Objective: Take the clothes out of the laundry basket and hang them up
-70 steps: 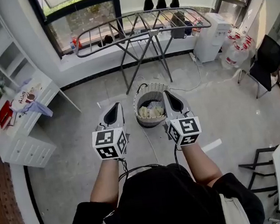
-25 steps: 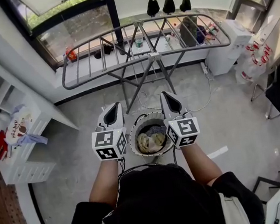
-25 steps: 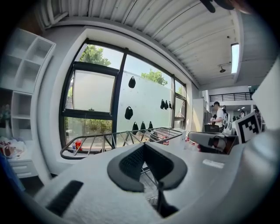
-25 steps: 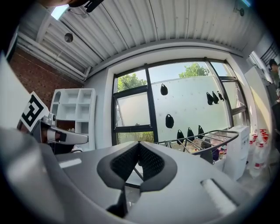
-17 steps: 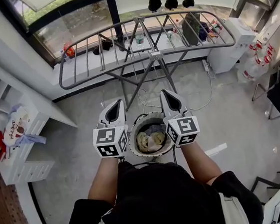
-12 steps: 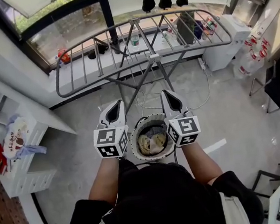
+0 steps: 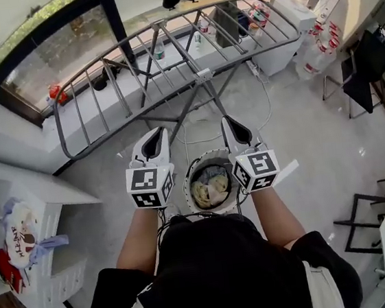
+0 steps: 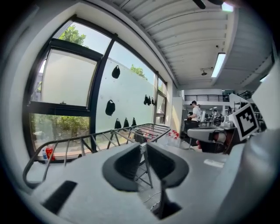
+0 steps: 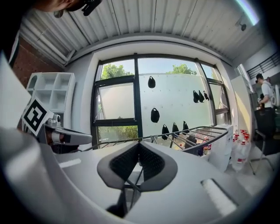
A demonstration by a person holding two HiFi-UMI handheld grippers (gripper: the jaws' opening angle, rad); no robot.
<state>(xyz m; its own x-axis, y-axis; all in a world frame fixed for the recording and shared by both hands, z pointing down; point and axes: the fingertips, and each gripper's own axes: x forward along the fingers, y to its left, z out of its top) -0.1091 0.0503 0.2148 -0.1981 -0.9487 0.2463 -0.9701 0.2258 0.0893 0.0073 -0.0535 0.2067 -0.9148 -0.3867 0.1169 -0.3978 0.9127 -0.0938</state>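
Left gripper [image 7: 154,136] and right gripper [image 7: 235,126] have advanced to flank the basket [image 7: 206,156], both shut and empty; clothes [image 7: 209,189] remain inside, none yet hung on the rack [image 7: 203,75].

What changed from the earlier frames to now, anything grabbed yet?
The person walked up to the laundry basket: it was ahead of the gripper tips and now sits between the left gripper and right gripper. The drying rack came nearer too. Nothing was grabbed. Unchanged: both grippers shut, empty, side by side; clothes still in the basket.
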